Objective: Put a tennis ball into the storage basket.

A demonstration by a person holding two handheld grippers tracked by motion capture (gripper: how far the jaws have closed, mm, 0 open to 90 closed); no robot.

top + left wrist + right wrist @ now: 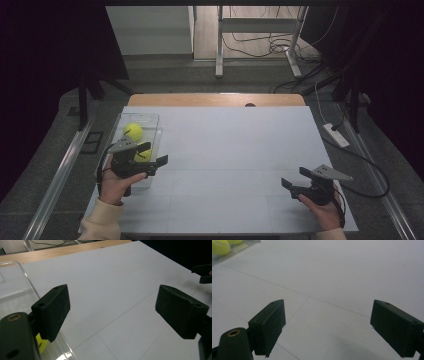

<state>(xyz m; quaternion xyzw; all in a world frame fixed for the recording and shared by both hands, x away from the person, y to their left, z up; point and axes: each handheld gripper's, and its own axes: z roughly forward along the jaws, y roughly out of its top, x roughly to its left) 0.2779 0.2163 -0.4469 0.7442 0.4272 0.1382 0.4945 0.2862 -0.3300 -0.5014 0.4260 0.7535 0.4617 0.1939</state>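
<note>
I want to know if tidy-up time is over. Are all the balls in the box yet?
Looks nearly finished. Two yellow tennis balls lie in the clear plastic box at the table's left edge, one partly hidden by the left gripper. That gripper is above the box with open, empty jaws. The right gripper is open and empty too, over the bare white table. No balls seem left outside.
</note>
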